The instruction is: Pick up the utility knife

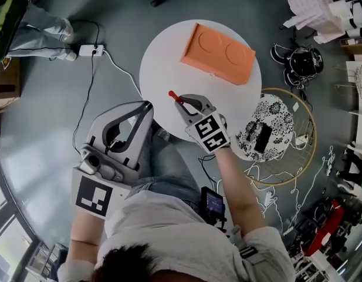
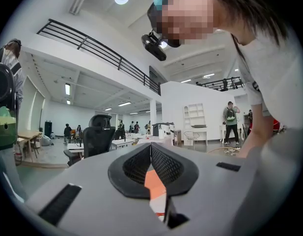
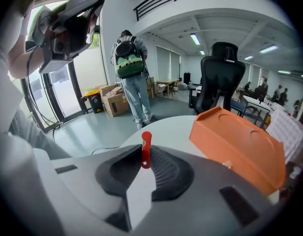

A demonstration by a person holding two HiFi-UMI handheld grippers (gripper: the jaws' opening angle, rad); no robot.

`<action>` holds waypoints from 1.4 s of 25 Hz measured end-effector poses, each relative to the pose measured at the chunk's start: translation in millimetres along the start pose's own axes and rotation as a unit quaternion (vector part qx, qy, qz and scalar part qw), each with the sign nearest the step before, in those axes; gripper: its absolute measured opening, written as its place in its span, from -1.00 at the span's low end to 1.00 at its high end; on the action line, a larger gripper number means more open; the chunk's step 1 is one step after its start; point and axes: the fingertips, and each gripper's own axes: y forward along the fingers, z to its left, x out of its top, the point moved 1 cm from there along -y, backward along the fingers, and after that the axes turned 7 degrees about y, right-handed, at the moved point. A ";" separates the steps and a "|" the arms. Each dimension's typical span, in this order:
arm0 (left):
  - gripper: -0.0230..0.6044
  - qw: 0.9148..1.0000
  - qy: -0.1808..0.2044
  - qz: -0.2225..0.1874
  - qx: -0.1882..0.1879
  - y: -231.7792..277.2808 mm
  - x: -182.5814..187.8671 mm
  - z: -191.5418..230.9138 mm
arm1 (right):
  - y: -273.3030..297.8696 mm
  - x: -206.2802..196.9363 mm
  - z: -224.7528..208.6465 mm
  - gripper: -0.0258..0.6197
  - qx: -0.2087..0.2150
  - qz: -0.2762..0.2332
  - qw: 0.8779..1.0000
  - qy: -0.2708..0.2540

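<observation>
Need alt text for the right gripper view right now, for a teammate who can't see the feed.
The right gripper has its jaws shut on a red utility knife standing upright between them, at the edge of a round white table. An orange box sits on the table at right; a person wearing a green backpack stands beyond.

One utility knife [image 1: 173,96], one orange box [image 1: 219,53], one round table [image 1: 163,60], two grippers [image 1: 148,105] [image 1: 180,101].

Bright ceiling lights [image 3: 194,38] and windows [image 3: 81,86] give even light; fisheye edges bend and darken.
</observation>
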 end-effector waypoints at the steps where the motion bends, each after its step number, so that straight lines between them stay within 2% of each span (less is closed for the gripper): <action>1: -0.89 1.000 0.001 -0.002 -0.005 0.7 2.0 -0.9 | -5.8 5.9 1.1 -0.74 -0.004 -0.010 1.000 0.005; 14: -0.89 0.996 0.019 -0.021 -0.086 8.9 13.5 -28.1 | -83.5 57.1 15.2 -0.74 -0.068 -0.127 0.989 0.044; 26: -0.89 0.989 0.023 -0.037 -0.139 14.1 20.1 -44.3 | -158.0 108.2 37.2 -0.74 -0.114 -0.236 0.963 0.056; 35: -0.89 0.983 0.027 -0.050 -0.172 16.5 25.3 -60.8 | -202.8 128.5 56.3 -0.74 -0.139 -0.290 0.945 0.055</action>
